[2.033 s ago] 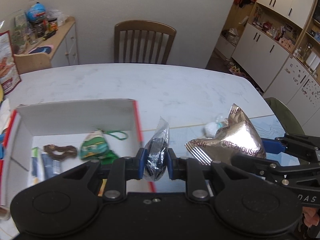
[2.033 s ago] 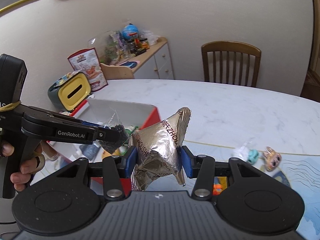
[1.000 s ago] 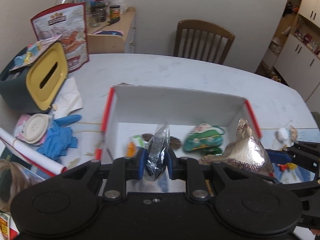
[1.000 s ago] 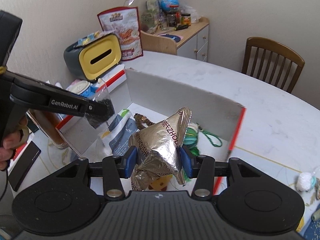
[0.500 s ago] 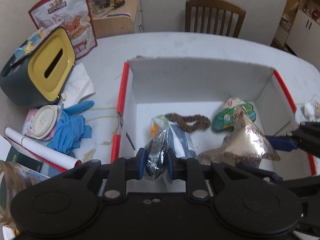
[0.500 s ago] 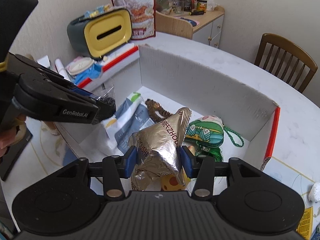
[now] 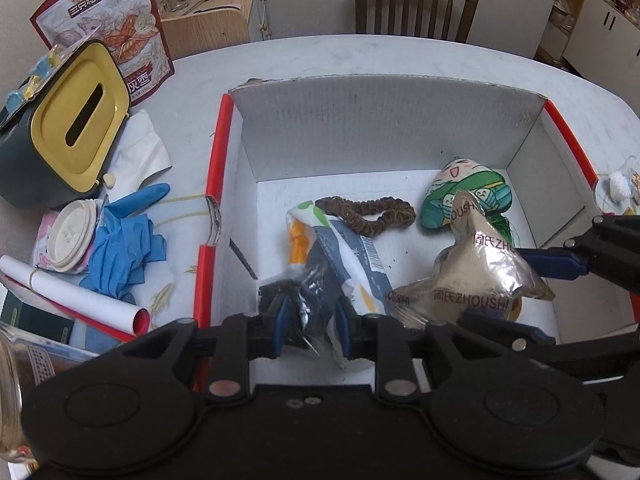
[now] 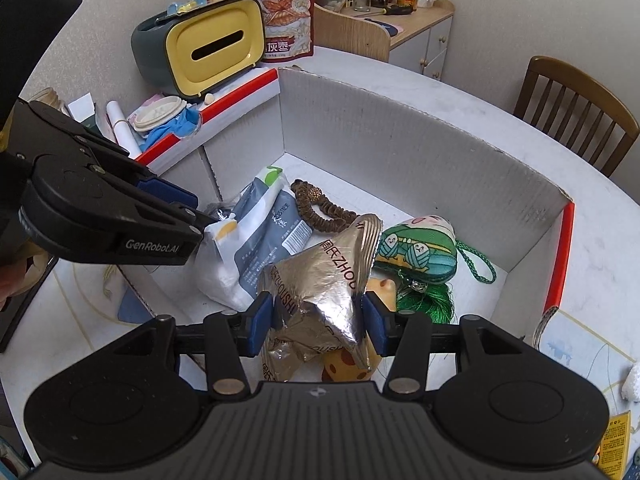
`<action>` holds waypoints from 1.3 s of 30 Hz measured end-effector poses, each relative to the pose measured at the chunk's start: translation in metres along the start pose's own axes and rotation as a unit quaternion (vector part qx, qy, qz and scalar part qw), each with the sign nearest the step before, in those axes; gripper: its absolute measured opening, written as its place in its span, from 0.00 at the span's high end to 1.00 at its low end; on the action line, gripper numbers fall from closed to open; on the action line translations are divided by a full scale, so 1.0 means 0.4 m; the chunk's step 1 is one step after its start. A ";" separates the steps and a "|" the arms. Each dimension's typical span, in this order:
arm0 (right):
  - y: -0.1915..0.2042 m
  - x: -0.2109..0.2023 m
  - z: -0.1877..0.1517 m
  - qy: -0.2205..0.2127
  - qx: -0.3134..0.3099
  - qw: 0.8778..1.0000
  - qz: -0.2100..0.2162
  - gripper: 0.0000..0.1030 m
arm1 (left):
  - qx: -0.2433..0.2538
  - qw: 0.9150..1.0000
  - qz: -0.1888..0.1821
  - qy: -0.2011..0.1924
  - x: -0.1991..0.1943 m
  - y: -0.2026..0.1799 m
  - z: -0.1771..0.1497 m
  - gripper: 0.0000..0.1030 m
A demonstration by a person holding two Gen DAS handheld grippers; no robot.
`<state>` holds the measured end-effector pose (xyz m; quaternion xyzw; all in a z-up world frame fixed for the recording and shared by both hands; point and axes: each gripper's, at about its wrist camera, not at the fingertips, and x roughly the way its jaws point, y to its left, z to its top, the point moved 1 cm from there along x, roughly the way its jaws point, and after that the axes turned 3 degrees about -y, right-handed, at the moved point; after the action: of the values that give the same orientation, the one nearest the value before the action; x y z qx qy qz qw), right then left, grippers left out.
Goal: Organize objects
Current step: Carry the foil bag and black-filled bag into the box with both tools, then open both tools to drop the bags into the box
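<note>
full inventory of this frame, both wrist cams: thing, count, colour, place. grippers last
cardboard box: 1, white with red edges, open on table
small packet: 1, clear, dark contents, between left gripper's fingers, in box
foil packet: 1, silver, in right gripper, over box
white-grey pouch: 1, box floor
scrunchie: 1, brown, box floor
plush pouch: 1, green, corded, box far right
tissue box: 1, grey with yellow lid, left of box
gloves: blue, bunched, left of box
snack bag: 1, red-bordered, behind tissue box
chair: 1, brown, far side of table
left gripper: open
right gripper: shut on foil packet
</note>
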<state>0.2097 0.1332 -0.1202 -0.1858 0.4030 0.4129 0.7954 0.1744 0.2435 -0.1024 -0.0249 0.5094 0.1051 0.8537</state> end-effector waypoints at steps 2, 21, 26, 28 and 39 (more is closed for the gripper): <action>-0.006 -0.004 -0.002 -0.001 0.005 1.000 0.005 0.51 | -0.002 1.000 -0.001 0.001 0.000 0.001 0.000 0.74; -0.051 -0.130 -0.007 -0.040 0.047 0.998 0.019 0.41 | -0.009 0.999 -0.020 -0.031 -0.076 -0.021 0.002 0.51; -0.059 -0.178 -0.005 -0.059 0.056 0.996 0.021 0.40 | 0.003 0.998 -0.029 -0.049 -0.110 -0.051 0.006 0.47; -0.065 -0.197 -0.009 -0.065 0.061 0.996 0.021 0.39 | 0.007 0.998 -0.033 -0.056 -0.123 -0.066 0.009 0.46; -0.127 -0.315 -0.059 -0.099 0.093 0.991 0.021 0.34 | 0.029 0.994 -0.052 -0.089 -0.193 -0.148 0.013 0.37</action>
<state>0.1973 0.0245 -0.0363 -0.0610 0.3625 0.4064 0.8365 0.1556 0.1744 -0.0363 -0.0172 0.4320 0.0472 0.9005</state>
